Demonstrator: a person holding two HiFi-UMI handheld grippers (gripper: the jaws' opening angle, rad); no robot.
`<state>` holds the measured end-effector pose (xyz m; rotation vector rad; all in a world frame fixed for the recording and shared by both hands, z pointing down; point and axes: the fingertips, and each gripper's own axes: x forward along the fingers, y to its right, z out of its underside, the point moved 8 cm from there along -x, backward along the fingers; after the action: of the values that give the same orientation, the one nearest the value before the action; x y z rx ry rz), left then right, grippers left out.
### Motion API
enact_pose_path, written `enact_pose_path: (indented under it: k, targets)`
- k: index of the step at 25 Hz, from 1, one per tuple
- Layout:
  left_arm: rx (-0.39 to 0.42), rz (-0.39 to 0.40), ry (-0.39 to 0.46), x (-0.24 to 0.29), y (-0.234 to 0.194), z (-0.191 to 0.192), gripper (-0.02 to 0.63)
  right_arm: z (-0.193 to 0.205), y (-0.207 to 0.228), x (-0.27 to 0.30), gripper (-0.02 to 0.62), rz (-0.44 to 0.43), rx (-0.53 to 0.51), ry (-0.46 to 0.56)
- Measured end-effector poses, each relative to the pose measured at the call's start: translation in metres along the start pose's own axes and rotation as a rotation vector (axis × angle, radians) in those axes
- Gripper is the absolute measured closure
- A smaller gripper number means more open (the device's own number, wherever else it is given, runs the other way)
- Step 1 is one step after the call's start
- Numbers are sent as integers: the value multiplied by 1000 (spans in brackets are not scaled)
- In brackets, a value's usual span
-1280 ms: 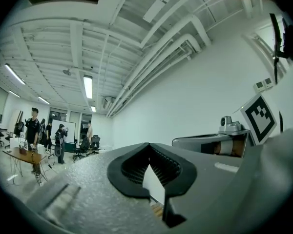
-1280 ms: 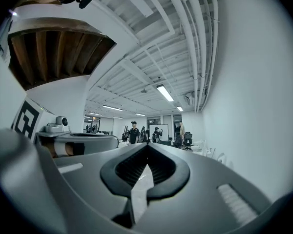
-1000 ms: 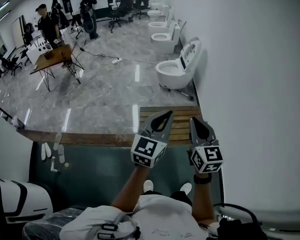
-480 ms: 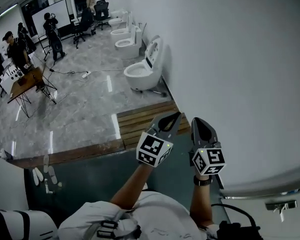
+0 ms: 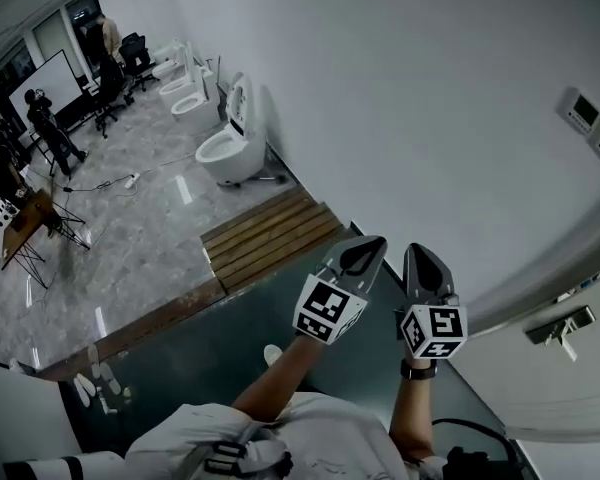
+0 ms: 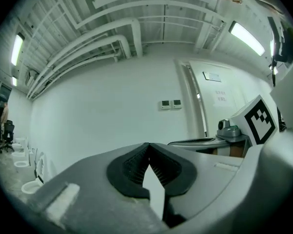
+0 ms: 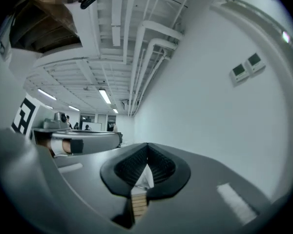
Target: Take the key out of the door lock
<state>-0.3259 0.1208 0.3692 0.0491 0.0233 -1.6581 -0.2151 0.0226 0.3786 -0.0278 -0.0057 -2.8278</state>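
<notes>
Glossy grey tile floor (image 5: 140, 248) is stretching toward ten o'clock, white toilets (image 5: 223, 150) standing on it in a row at eleven. Slatted wooden platform (image 5: 268, 230) is lying at twelve o'clock, just beside the nearest toilet.

I see my left gripper (image 5: 360, 256) and right gripper (image 5: 425, 266) in grey, each carrying black-and-white square markers. The wall (image 5: 400, 98) is plain white, the floor (image 5: 130, 238) glossy grey, the step (image 5: 265, 233) brown slats.

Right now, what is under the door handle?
A small thin piece hangs just below the door handle on the white door. It is too small to tell whether it is the key. The lock itself cannot be made out from here.
</notes>
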Motion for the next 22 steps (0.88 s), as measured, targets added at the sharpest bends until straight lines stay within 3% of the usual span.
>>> enact_pose_path:
  k: [3, 7, 13, 16, 20, 22]
  targets:
    - [-12, 36, -4, 14, 56, 6, 604, 3, 30, -50, 592, 62, -81, -28]
    - [-25, 69, -33, 21, 114, 12, 604, 10, 55, -102, 592, 66, -14, -27]
    - [-29, 166, -77, 42, 155, 33, 604, 41, 73, -148, 592, 135, 59, -30]
    - [-29, 290, -82, 87, 193, 35, 604, 47, 112, -172, 592, 234, 83, -28]
    - [-49, 566, -82, 162, 282, 39, 604, 49, 186, -238, 592, 511, 85, -49]
    - [-59, 668, -80, 196, 324, 41, 604, 48, 223, -270, 592, 624, 87, -54]
